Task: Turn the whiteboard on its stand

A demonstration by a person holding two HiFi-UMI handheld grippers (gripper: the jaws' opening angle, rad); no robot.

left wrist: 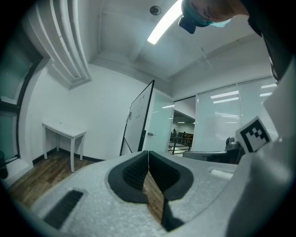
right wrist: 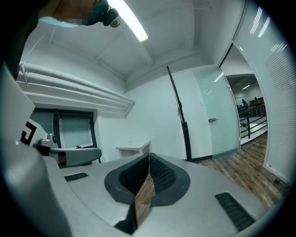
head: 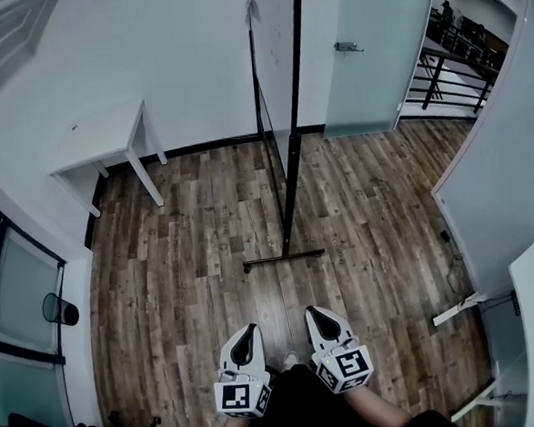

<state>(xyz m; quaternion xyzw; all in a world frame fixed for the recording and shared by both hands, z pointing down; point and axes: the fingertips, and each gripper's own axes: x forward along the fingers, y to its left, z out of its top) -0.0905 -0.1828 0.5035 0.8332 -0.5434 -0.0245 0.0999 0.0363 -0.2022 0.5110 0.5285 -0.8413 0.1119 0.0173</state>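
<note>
Both claws shut and empty, well short of the whiteboard.

Our left claw (head: pixel 249 330) has its jaws pressed tip to tip with nothing between them, and our right claw (head: pixel 312 312) is closed the same way, also empty. We hold the two side by side, low in the head view, pointing roughly level across the room. Ahead of them, well apart from both, the whiteboard (head: pixel 272 43) stands edge-on to us on its black stand (head: pixel 289 193). The stand's foot bar (head: pixel 284 258) lies on the wood floor (head: pixel 188 259) between the claws and the far wall (head: pixel 174 59). Neither claw touches board or stand. A white bench (head: pixel 98 138) stands against that wall to the left of the whiteboard, and a frosted glass door (head: pixel 365 55) is just to the whiteboard's right.
</note>
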